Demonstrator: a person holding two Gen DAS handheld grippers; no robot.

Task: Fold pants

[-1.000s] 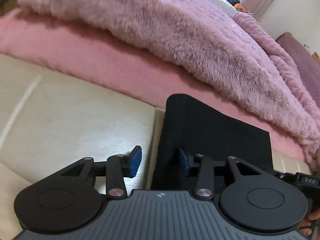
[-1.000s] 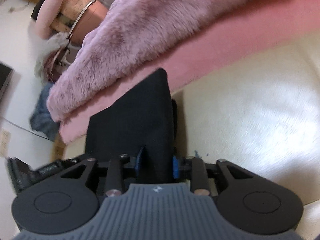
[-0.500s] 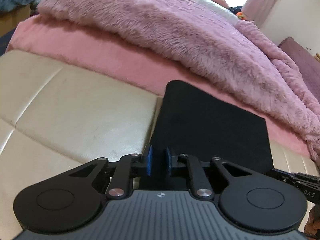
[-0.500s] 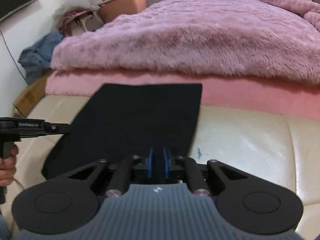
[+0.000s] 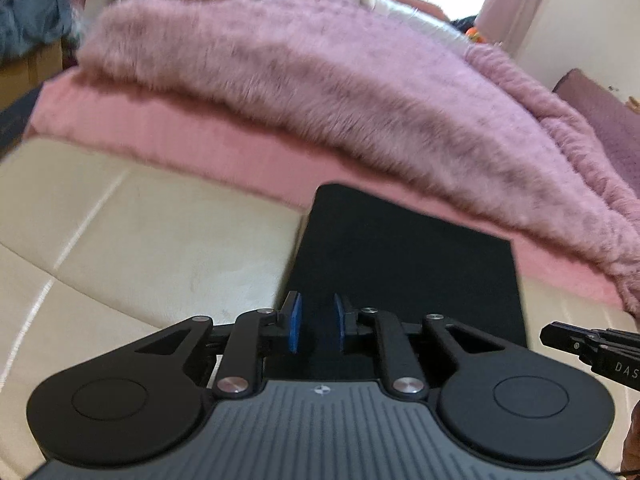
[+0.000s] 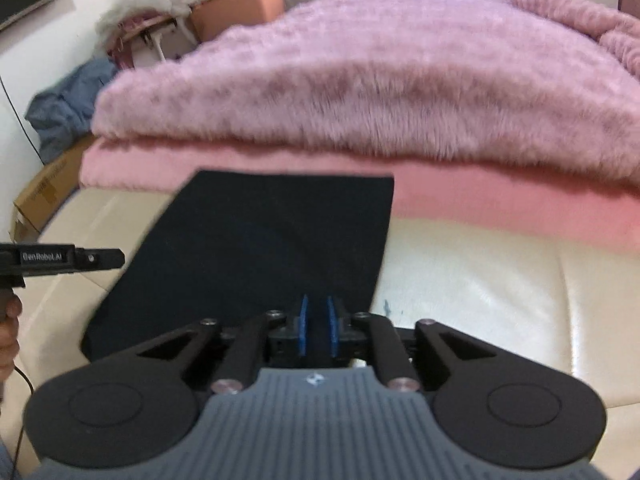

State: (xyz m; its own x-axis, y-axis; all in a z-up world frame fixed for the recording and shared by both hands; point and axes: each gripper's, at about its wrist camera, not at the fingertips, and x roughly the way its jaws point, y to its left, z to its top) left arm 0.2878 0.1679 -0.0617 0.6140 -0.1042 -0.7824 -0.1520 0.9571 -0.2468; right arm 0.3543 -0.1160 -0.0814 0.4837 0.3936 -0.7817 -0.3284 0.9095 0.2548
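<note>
Left gripper (image 5: 317, 322): blue pads stand close together with black cloth filling the gap between them, gripping the near left edge of the pants (image 5: 404, 264). Right gripper (image 6: 316, 320): jaws opening slightly, pads still narrow, with the same black cloth between them at the near right edge.

Pants: black, already folded into a flat rectangle with straight sides. They lie on the cream cushion (image 5: 160, 240), and the far edge touches the pink underlayer (image 5: 180, 144). The near edge runs into both sets of pads. No creases can be made out; both views are slightly blurred.

Surroundings: a small blue mark (image 6: 386, 306) sits on the cushion just beside the right edge of the pants. A fluffy mauve blanket (image 5: 320, 80) lies on the pink underlayer beyond the pants. The person's left hand (image 6: 9, 332) shows at the left edge of the right wrist view. A cardboard box (image 6: 40, 196) and a heap of blue-grey clothing (image 6: 64, 112) stand to the far left
</note>
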